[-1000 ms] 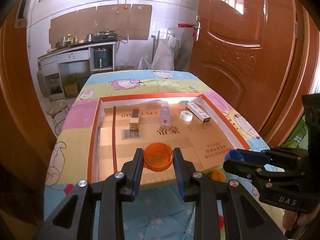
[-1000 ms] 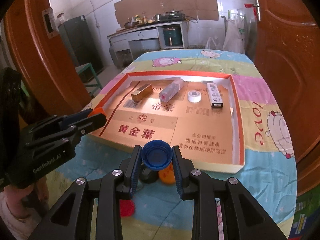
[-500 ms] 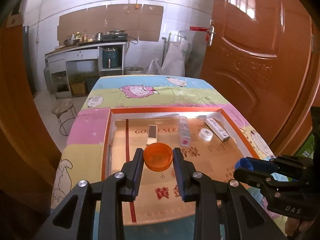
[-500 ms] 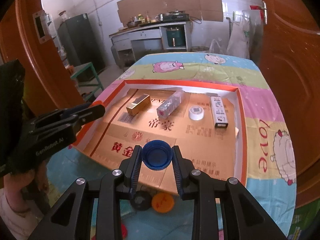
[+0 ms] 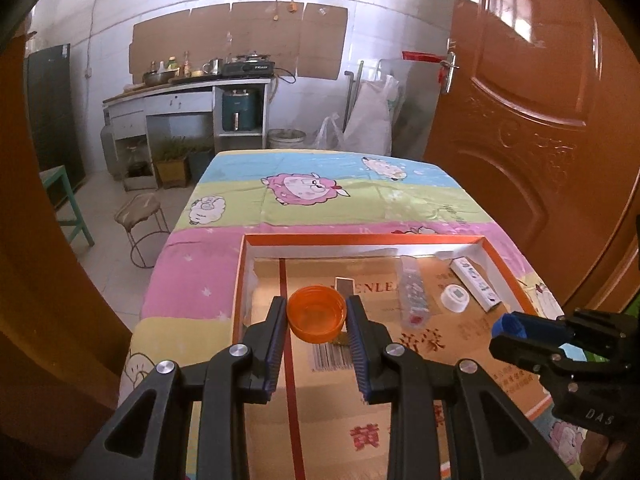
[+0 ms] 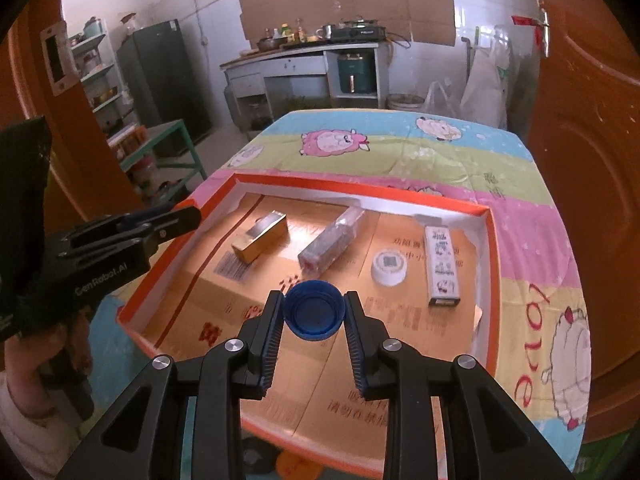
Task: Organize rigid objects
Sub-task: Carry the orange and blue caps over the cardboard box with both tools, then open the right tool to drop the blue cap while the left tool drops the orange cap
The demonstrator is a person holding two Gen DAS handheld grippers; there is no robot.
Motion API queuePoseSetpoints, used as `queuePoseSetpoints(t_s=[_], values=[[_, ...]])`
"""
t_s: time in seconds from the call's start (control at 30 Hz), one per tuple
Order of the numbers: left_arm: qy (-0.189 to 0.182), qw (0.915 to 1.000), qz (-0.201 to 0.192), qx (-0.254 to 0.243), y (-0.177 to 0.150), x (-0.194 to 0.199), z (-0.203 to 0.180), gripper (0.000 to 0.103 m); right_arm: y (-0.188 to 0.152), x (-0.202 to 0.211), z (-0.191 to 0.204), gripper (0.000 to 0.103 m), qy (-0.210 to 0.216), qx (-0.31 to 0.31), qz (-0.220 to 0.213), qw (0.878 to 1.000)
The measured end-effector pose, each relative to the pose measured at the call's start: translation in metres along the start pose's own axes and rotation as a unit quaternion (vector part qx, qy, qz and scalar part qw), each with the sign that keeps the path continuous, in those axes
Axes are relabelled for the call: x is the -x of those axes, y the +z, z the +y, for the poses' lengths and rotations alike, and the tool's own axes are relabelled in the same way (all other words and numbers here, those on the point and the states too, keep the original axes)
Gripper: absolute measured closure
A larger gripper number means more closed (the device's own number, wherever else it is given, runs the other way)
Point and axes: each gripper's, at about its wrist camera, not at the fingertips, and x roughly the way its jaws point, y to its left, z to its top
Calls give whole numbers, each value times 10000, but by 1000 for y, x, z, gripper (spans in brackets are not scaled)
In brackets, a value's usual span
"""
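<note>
My left gripper [image 5: 317,320] is shut on an orange bottle cap [image 5: 316,315], held above the left part of a shallow orange-rimmed cardboard tray [image 5: 360,239]. My right gripper [image 6: 314,316] is shut on a blue bottle cap [image 6: 314,314], held above the tray's near middle [image 6: 360,192]. In the tray lie a gold box [image 6: 260,242], a clear plastic box [image 6: 332,244], a white round tape roll [image 6: 389,267] and a white carton [image 6: 441,266]. The right gripper also shows at the right of the left wrist view [image 5: 520,332].
The tray sits on a table with a cartoon sheep cloth [image 5: 316,192]. An orange cap [image 6: 288,462] and a dark cap [image 6: 256,460] lie on the cloth before the tray's near edge. A wooden door [image 5: 540,120] stands at the right; a stool [image 5: 140,216] at the left.
Both grippers, still holding their caps, have moved forward over the tray, from its near edge to above its floor. The objects in the tray have not moved.
</note>
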Motion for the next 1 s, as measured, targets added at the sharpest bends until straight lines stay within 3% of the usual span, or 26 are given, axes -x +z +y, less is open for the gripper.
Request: queuePoseSetpoints(t_s=[1.0], values=[[202,9987,421,184,8,-47,20,73,11,-57,-17,72,-60,-105,413,9991]])
